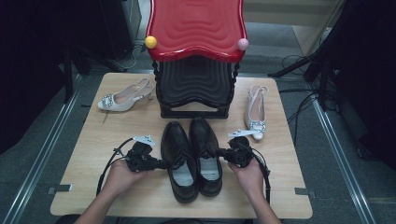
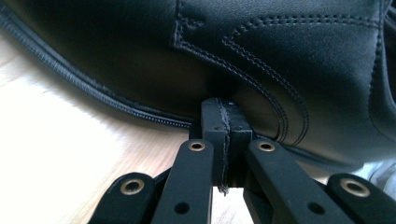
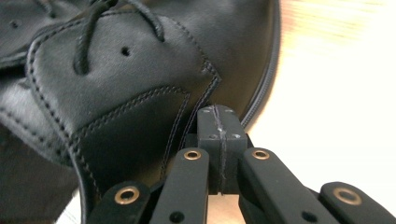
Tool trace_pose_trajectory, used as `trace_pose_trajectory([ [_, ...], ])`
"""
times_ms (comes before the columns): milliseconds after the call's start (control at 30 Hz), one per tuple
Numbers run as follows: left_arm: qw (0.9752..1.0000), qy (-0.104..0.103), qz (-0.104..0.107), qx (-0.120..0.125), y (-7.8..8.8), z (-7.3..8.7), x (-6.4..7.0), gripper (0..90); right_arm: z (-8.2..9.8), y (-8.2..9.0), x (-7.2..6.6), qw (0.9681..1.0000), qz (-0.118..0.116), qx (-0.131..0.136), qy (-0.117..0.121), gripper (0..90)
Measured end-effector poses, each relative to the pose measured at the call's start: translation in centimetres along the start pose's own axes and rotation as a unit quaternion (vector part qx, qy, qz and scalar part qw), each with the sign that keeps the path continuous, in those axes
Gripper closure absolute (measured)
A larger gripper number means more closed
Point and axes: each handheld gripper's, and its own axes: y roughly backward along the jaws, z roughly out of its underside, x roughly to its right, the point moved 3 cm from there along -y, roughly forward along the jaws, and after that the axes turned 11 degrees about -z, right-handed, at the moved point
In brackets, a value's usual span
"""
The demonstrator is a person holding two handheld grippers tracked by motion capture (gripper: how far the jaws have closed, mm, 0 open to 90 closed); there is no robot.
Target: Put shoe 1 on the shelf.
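In the high view, the red chair (image 1: 196, 28) is running off the top edge, so its back is not showing, and its seat is hiding most of the black stand (image 1: 195, 86) beneath it. The person's forearms are being cut by the bottom edge. In the left gripper view, the black shoe (image 2: 261, 51) is spilling past the top and both sides, its toe and heel out of frame. In the right gripper view, the other black shoe (image 3: 116, 79) is likewise being cropped, and the table (image 3: 336, 93) beside it is glaring white, its grain washing out.
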Motion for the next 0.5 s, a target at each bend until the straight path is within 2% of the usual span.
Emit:
trace_pose_trajectory([
  [167,0.9994,-0.030,-0.016,0.012,-0.6,0.0,1.7,90.0,-0.8,0.1,0.9,0.9995,0.028,0.003,0.012,90.0],
  [267,0.9997,-0.021,-0.012,0.005,-0.6,0.2,1.5,90.0,-0.9,0.3,1.6,0.9999,0.012,0.009,-0.004,90.0],
  [333,0.9998,-0.018,-0.007,0.008,-0.4,0.4,1.3,89.8,-0.9,0.5,1.9,0.9999,0.007,0.011,-0.003,90.0],
  [400,0.9996,-0.025,-0.013,0.006,0.0,0.4,1.3,84.0,-0.8,0.8,2.1,0.9999,0.000,0.014,-0.006,88.7],
  [500,0.9992,-0.023,-0.029,0.015,0.7,0.5,1.0,77.9,-0.9,1.5,2.1,0.9995,-0.016,0.026,-0.010,86.2],
])
